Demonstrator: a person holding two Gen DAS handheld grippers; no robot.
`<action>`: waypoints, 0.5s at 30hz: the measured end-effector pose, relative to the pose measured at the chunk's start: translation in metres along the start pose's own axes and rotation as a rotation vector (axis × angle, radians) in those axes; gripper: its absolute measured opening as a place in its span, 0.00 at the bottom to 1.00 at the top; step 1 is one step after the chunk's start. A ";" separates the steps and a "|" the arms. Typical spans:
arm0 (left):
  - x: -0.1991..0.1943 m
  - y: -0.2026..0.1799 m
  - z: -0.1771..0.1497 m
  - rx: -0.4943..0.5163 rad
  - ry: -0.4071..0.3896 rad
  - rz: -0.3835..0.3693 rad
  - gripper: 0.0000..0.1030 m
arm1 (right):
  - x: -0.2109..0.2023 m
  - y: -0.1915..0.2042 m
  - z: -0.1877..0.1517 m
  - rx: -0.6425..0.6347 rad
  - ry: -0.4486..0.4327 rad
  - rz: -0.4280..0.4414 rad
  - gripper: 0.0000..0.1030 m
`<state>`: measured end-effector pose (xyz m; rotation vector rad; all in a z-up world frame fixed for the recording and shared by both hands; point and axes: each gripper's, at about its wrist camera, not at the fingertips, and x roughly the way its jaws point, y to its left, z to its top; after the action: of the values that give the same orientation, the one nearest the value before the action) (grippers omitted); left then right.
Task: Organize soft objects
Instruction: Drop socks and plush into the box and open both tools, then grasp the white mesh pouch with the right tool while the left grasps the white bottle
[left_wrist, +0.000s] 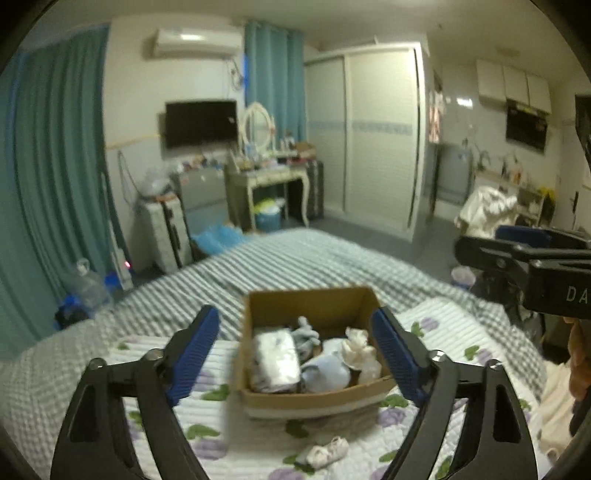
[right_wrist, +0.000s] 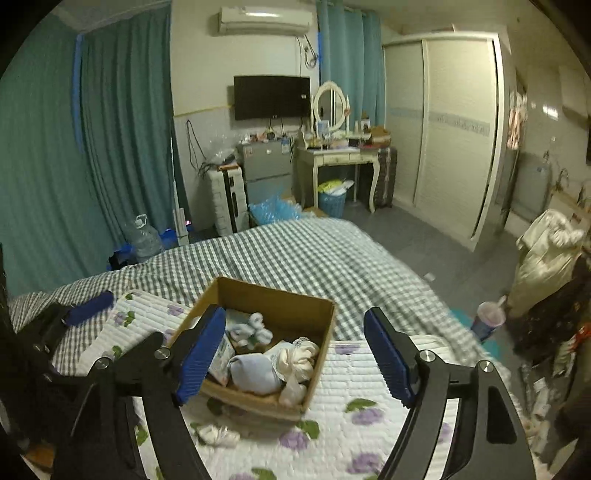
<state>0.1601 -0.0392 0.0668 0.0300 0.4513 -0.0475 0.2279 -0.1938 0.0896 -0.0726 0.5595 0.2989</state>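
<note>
A cardboard box (left_wrist: 317, 306) (right_wrist: 273, 299) sits on the floral quilt on the bed. It holds soft things: a folded pale bundle (left_wrist: 275, 360), a light blue roll (left_wrist: 327, 373) (right_wrist: 255, 374), a cream ruffled piece (left_wrist: 360, 350) (right_wrist: 299, 354) and grey-blue socks (left_wrist: 306, 332) (right_wrist: 255, 326). A small white sock (left_wrist: 325, 452) (right_wrist: 216, 434) lies on the quilt in front of the box. My left gripper (left_wrist: 297, 354) is open and empty above the box's near side. My right gripper (right_wrist: 295, 354) is open and empty, over the box's right edge; it also shows in the left wrist view (left_wrist: 517, 243).
The floral quilt (left_wrist: 207, 417) (right_wrist: 369, 376) lies over a checked bedspread (left_wrist: 295, 258) (right_wrist: 295, 251). Beyond the bed are a dressing table (right_wrist: 336, 158), suitcase (right_wrist: 225, 199), water jug (right_wrist: 142, 236), wardrobe (right_wrist: 443, 129) and a cup on the floor (right_wrist: 487, 319).
</note>
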 end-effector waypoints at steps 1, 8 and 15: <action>-0.015 0.003 0.001 -0.004 -0.020 0.011 0.88 | -0.014 0.004 0.001 -0.007 -0.008 -0.001 0.84; -0.081 0.032 -0.019 0.020 -0.067 0.080 0.93 | -0.072 0.034 -0.027 -0.037 -0.046 -0.024 1.00; -0.067 0.060 -0.075 -0.016 -0.004 0.062 0.93 | -0.044 0.069 -0.096 -0.057 0.076 0.075 1.00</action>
<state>0.0704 0.0267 0.0301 0.0281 0.4468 0.0168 0.1223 -0.1534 0.0326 -0.1184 0.6304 0.3861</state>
